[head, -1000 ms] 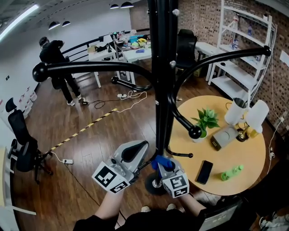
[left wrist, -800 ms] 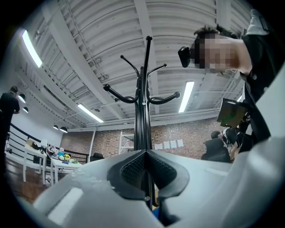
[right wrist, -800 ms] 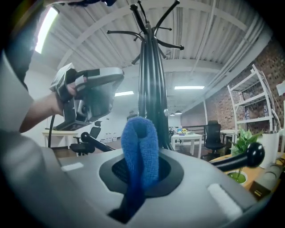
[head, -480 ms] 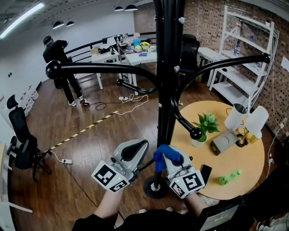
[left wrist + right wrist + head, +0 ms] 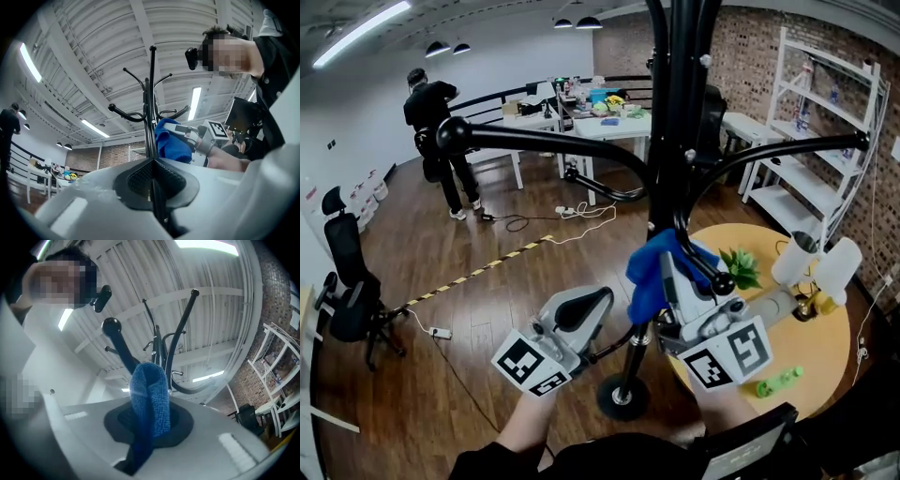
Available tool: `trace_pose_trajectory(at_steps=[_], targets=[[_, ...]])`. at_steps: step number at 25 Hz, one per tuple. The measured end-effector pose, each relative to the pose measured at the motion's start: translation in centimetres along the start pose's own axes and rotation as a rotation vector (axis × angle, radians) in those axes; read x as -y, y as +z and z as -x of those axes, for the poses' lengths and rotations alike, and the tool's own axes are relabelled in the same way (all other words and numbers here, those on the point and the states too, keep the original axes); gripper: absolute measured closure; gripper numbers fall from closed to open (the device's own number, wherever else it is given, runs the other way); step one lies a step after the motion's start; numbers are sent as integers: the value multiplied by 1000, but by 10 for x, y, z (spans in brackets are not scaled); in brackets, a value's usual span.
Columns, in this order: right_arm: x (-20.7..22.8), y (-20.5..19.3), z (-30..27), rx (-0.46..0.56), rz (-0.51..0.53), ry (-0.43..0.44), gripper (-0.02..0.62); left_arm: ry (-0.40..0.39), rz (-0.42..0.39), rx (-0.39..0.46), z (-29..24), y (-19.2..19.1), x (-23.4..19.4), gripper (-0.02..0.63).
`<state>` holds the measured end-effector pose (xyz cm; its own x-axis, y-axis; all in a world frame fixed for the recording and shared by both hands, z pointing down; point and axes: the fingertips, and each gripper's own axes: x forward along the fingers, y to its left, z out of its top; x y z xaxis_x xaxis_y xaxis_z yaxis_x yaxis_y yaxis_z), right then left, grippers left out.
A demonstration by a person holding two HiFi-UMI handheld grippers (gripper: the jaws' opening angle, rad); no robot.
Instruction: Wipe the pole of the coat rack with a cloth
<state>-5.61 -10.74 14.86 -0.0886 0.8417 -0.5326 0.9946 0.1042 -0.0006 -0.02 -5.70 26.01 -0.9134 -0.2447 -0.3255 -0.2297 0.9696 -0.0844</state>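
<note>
R gripper point(image 5: 667, 269) is clenched on the blue cloth point(image 5: 649, 277), which sits vs the pole point(image 5: 675, 141) at mid-height. L gripper point(image 5: 598, 319) is clamped on the pole lower down. Pole's long axis is vertical, so the next stroke prob. runs along it; only 1 gripper has cloth.

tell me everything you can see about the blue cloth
The fuzzy blue microfibre-looking cloth is folded into an upright loop, pinched between the right gripper's shut jaws, one end trailing below them. In the head view it bunches against the black metal coat rack pole, apparently touching it.
</note>
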Motion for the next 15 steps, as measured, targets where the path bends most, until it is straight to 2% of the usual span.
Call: trace_pose_trajectory(at_steps=[4, 7, 15], targets=[[1, 8, -4, 1, -18, -6, 572, 14, -11, 9, 3, 5, -4, 603], [1, -4, 5, -19, -8, -16, 572, 14, -14, 10, 2, 5, -4, 603], [8, -97, 60, -182, 20, -92, 571, -15, 9, -20, -8, -11, 0, 603]])
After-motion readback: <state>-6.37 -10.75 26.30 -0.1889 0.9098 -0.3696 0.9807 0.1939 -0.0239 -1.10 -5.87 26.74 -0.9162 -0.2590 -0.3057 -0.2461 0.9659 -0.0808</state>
